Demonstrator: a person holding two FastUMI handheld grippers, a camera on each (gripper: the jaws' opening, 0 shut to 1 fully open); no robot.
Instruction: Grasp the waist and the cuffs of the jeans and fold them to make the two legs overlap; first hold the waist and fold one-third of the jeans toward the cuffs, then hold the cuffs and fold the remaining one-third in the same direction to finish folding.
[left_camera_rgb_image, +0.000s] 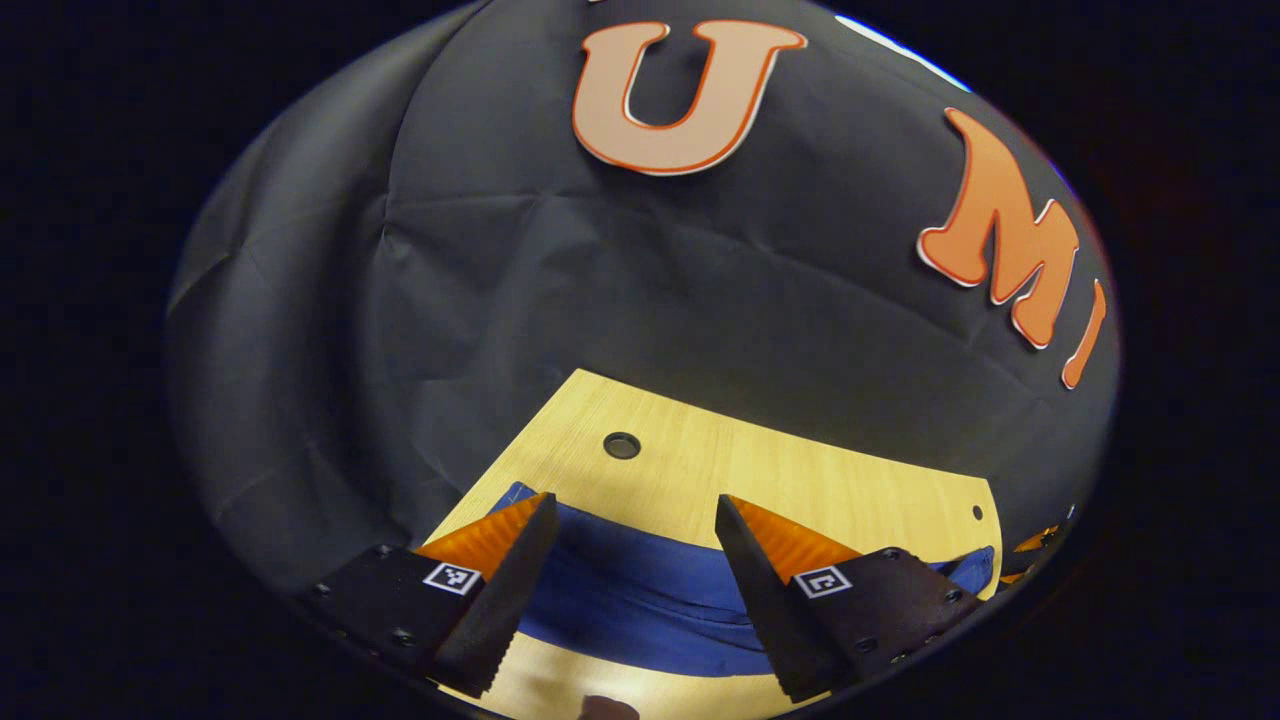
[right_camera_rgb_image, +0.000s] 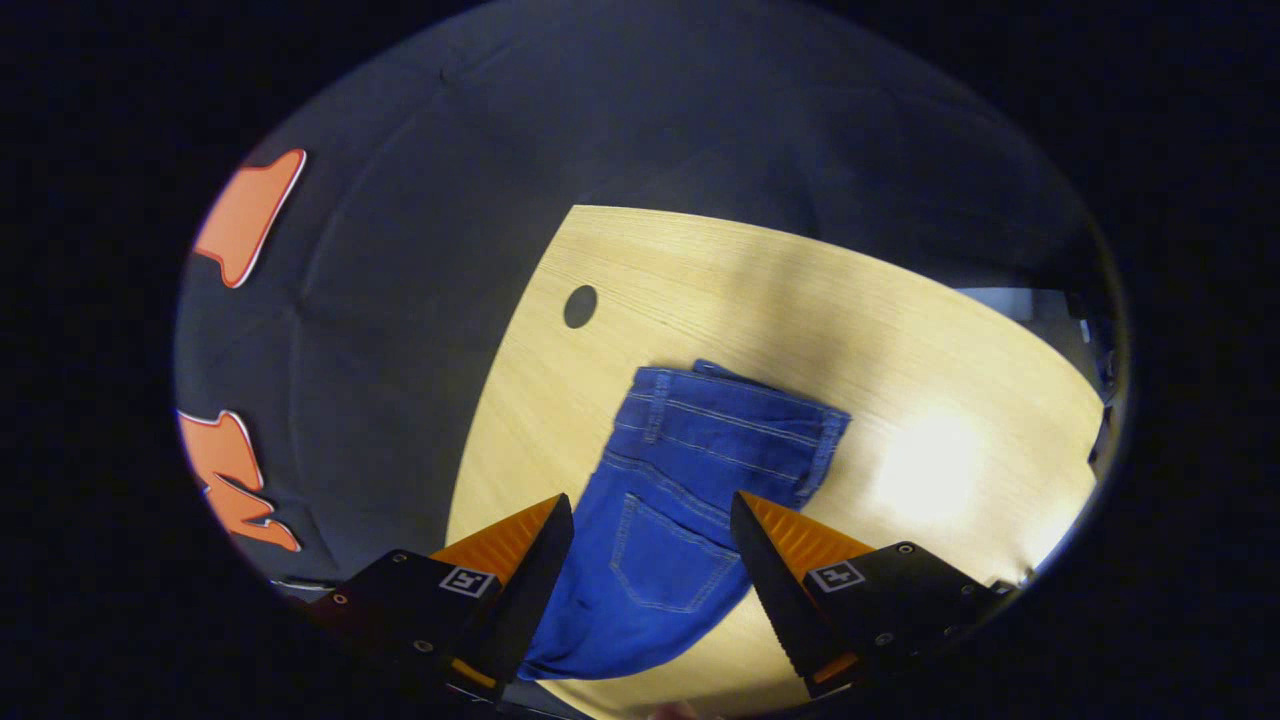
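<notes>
Right gripper view shows the jeans (right_camera_rgb_image: 690, 500) lying as a folded bundle on the wooden table (right_camera_rgb_image: 760, 290), a back pocket facing up, below the round hole (right_camera_rgb_image: 580, 306) in the board. The right gripper (right_camera_rgb_image: 650, 580) hangs above them with its jaws spread and nothing between them. Left gripper view shows the left gripper (left_camera_rgb_image: 635, 590) also spread wide and empty, over the blue cloth near the table's edge.

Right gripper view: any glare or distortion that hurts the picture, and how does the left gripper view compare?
Right gripper view: a bright glare patch washes out the table beside the jeans, whose seams read sharp; fisheye bends the table edge. Left gripper view: no glare, dimmer, jeans a flat blue.
</notes>
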